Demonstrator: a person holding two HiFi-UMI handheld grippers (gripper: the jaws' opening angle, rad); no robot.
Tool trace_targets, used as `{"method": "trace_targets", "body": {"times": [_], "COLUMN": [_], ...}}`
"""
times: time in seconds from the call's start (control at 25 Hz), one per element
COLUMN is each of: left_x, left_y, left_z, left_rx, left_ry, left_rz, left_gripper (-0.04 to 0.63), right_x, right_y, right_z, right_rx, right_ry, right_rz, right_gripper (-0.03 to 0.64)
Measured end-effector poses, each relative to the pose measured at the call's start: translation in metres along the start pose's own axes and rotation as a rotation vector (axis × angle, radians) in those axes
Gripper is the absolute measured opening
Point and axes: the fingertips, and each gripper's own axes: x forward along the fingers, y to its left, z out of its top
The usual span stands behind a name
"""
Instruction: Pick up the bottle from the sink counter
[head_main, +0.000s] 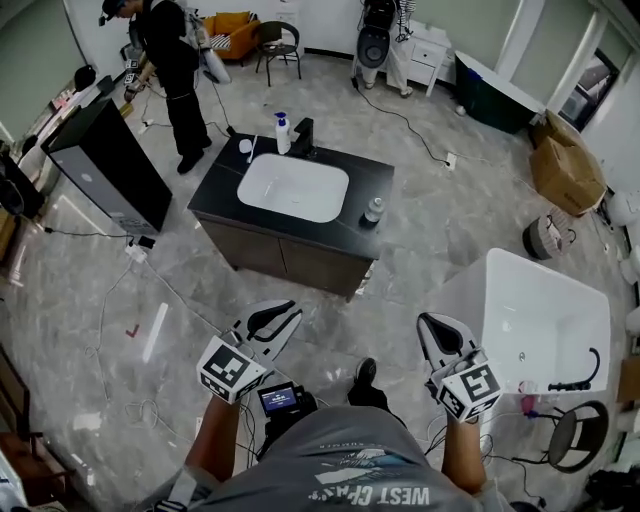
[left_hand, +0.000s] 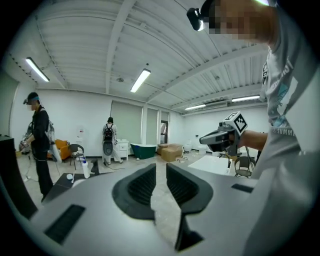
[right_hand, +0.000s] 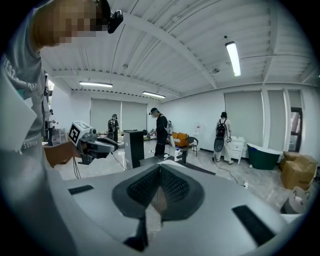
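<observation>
Plainly the reach is only at its start: both claws hang low in front of the person, well short of the black tabletop (head_main: 225, 178) with its white basin (head_main: 293, 187). The left claw (head_main: 281, 314) stands a crack apart with nothing in it. The right claw (head_main: 436, 323) is pressed together, also empty. A small clear bottle (head_main: 372, 210) stands upright at the tabletop's right end, just beside the basin and close to the front corner. A white pump bottle (head_main: 282, 133) stands at the back next to the dark tap (head_main: 303, 137). The clear one is probably the target, being nearer the right claw, though the task does not say which. To do this well, the right claw should be spread wide before it arrives. It should come in level at the bottle's middle from the open right side, then close squarely so the light bottle is not knocked off the near edge. Room is good, with bare floor between the person and the tabletop's front. The white bathtub (head_main: 535, 315) crowds the right side, though, and a black cabinet (head_main: 105, 165) stands off the left end. Another person (head_main: 175, 75) stands beyond the far left corner, well apart from the clear bottle.
</observation>
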Motion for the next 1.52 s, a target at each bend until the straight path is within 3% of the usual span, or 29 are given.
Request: {"method": "trace_targets", "body": {"times": [0.16, 0.64, 1.0, 1.32, 1.52], "left_x": [0.009, 0.097, 0.135, 0.155, 0.164], "left_y": [0.016, 0.026, 0.028, 0.025, 0.055], "left_z": [0.002, 0.025, 0.05, 0.054, 0.05], "left_rx": [-0.032, -0.045, -0.003, 0.033, 0.028], "left_ry": [0.007, 0.026, 0.055, 0.116, 0.112], "left_rz": [0.074, 0.159, 0.256, 0.261, 0.23], "left_gripper": [0.067, 0.067, 0.067, 0.067, 0.067], "right_x": [0.029, 0.083, 0.099, 0.114, 0.131], "right_y": [-0.013, -0.101, -0.15, -0.175, -0.18], "right_z": [0.009, 0.009, 0.009, -0.003, -0.009], "right_rx": [-0.017, 0.005, 0.001, 0.04, 0.06], "right_ry": [-0.016, -0.004, -0.024, -0.032, -0.014], "right_rz": [0.078, 0.232, 0.323, 0.343, 0.302], "right_gripper": [0.002, 0.002, 0.002, 0.003, 0.003]}}
